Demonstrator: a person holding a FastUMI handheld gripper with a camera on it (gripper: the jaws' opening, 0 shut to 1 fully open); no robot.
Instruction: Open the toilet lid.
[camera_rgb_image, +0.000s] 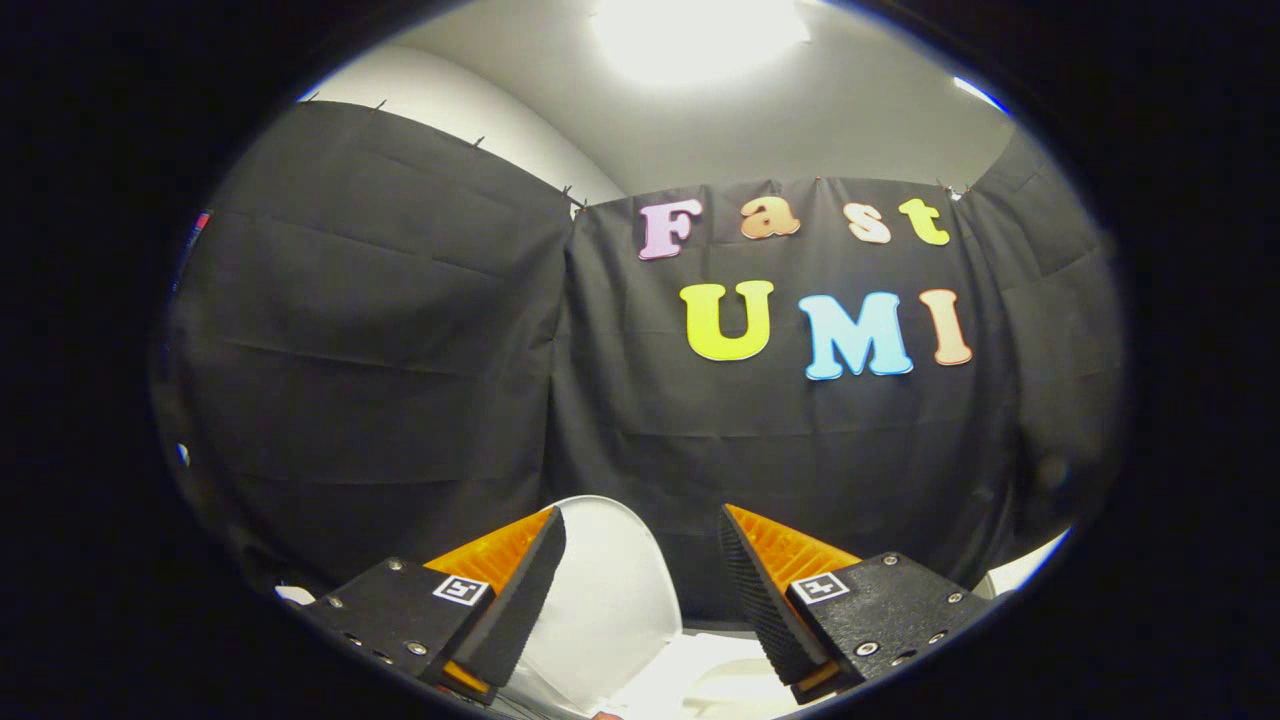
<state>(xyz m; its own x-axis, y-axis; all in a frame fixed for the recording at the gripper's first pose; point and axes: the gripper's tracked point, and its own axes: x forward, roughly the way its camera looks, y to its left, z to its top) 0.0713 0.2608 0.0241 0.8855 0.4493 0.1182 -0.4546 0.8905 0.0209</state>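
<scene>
here, lines by scene part:
room: open space is seen between the fingers and the black cloth wall (400, 350) beyond, with a bright ceiling light (690, 30) overhead.
toilet lid (610, 590): raised upright, its rounded top edge seen between the fingers, nearer the left one.
gripper (640, 545): jaws held wide apart; nothing is clamped, and contact with the lid cannot be told.

The gripper (640, 550) is spread apart, with the raised white toilet lid (605, 590) standing between its fingers, nearer the left one, before the black cloth wall (400, 350).
</scene>
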